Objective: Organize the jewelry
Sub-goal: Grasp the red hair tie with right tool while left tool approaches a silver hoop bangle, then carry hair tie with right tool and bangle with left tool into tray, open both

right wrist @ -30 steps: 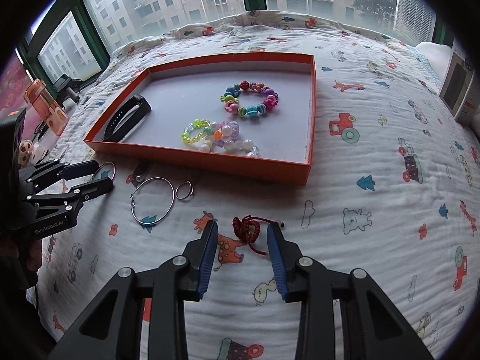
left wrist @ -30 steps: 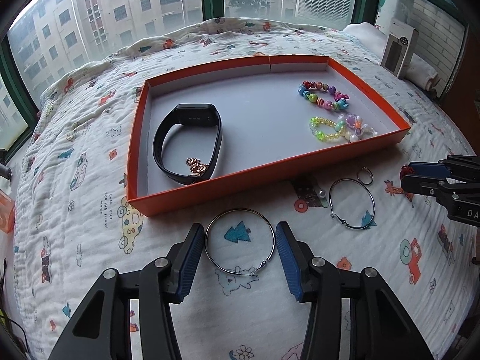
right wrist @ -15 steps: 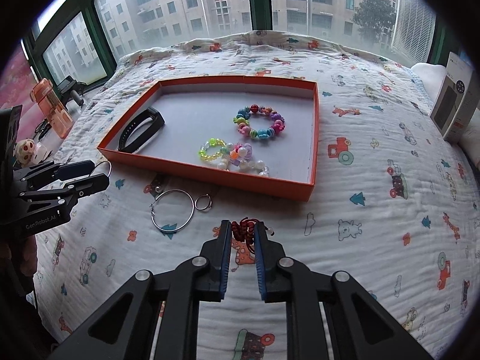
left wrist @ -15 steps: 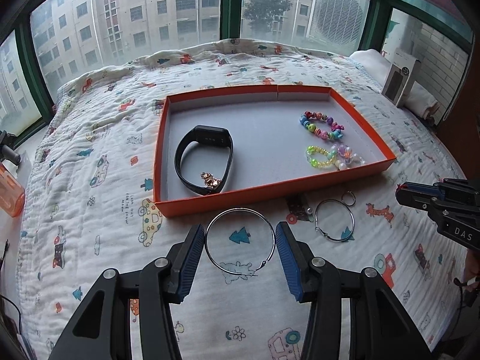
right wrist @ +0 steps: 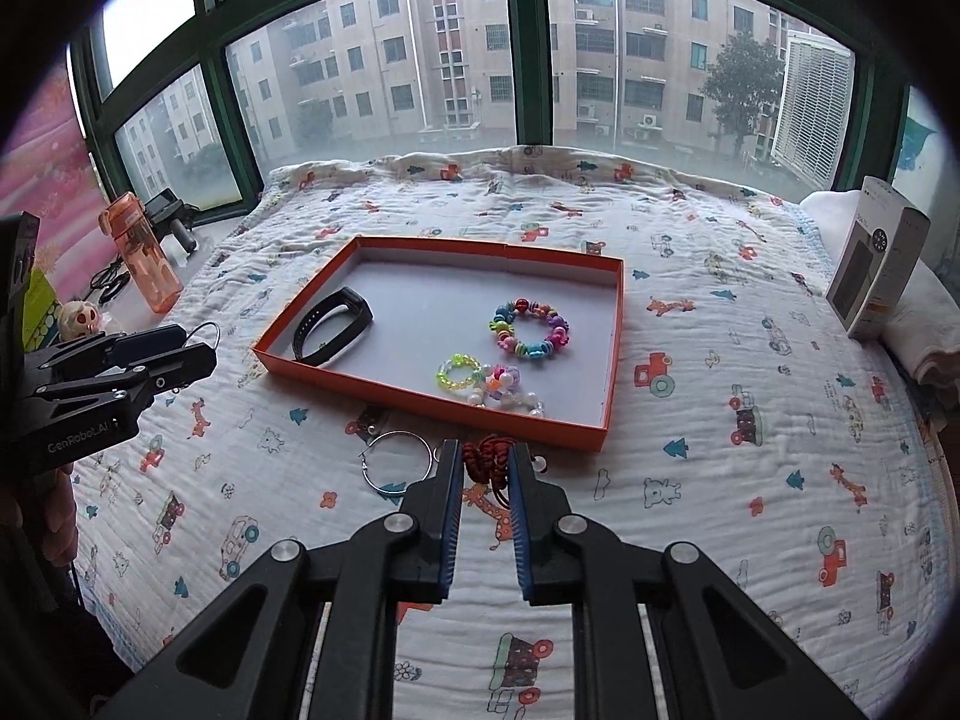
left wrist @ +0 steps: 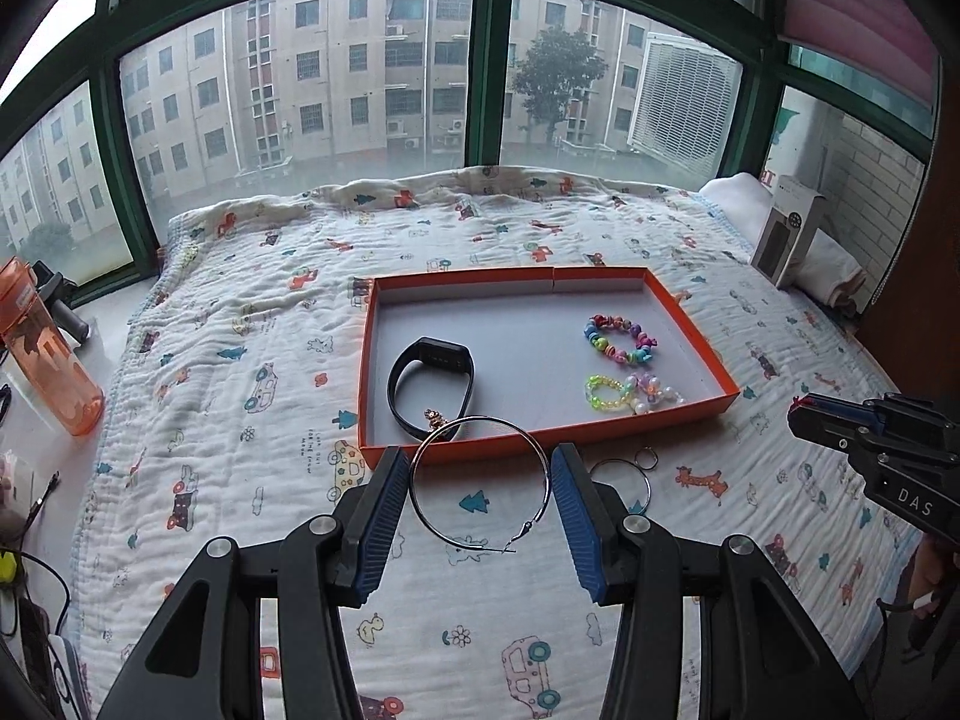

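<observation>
My left gripper (left wrist: 480, 474) is shut on a large silver hoop earring (left wrist: 480, 418), held flat above the bed between the blue pads. My right gripper (right wrist: 487, 450) is shut on a red cord bracelet (right wrist: 480, 468), lifted just off the quilt. The orange tray (left wrist: 630, 420) beyond holds a black wristband (left wrist: 444, 354), a small gold charm (left wrist: 433, 418), a colourful bead bracelet (left wrist: 600, 324) and smaller bead rings (left wrist: 594, 384). A second hoop (right wrist: 396, 433) and a small ring (left wrist: 647, 459) lie on the quilt before the tray. The right gripper (left wrist: 807, 414) shows at the right edge.
A patterned quilt (right wrist: 750, 450) covers the bed up to the windows. An orange bottle (left wrist: 48, 360) stands off the bed's left side. A grey box (right wrist: 876, 270) leans on folded white cloth at the far right. The left gripper (right wrist: 192, 354) hovers left of the tray (right wrist: 420, 402).
Both grippers have risen. The hoop has come up off the quilt in the left one. The right jaws closed on the red cord bracelet and lifted it.
</observation>
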The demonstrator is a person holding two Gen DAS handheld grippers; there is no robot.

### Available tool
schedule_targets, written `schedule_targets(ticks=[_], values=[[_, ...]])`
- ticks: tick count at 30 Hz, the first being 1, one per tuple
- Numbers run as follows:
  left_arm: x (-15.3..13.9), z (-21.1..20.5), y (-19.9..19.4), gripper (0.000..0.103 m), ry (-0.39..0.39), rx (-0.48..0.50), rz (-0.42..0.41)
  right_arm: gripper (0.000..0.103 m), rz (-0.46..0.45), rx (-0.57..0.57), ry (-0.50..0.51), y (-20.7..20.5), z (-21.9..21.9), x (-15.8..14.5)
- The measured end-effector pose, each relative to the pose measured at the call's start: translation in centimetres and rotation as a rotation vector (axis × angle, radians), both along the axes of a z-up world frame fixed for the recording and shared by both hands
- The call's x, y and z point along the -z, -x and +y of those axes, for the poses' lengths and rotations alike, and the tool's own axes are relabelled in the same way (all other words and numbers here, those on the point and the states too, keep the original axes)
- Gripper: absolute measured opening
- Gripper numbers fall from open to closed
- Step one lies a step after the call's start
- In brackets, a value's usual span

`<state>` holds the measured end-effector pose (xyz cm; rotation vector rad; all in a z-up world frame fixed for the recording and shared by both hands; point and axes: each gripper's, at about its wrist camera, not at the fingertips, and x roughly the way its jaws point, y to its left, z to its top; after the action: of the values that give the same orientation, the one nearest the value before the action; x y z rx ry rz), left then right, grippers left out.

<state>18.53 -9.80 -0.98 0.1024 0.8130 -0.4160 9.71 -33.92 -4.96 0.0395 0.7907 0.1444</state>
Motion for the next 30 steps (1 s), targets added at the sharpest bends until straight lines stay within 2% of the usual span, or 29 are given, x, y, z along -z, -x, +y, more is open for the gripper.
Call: schedule_targets(ticks=[8, 14, 22, 30], values=[[-2.6, 0.5, 1.2, 0.052, 0.025, -0.043, -0.057, 0.017, -0.041, 0.015, 0.009, 0.7, -0.2, -1.6], [-3.8, 0.0, 0.6, 0.052, 0.021, -0.058, -0.092, 0.017, -0.068, 0.024, 0.014, 0.2, -0.4, -2.5], [-4.0, -1.4, -2.2, 0.052, 0.021, -0.062, -0.100, 0.017, -0.076, 0.029, 0.015, -1.4, -0.8, -2.8], [-2.4, -2.7, -6.6, 0.052, 0.015, -0.071, -0.072, 0.017, -0.062, 0.038, 0.009, -4.6, -1.5, -2.2]])
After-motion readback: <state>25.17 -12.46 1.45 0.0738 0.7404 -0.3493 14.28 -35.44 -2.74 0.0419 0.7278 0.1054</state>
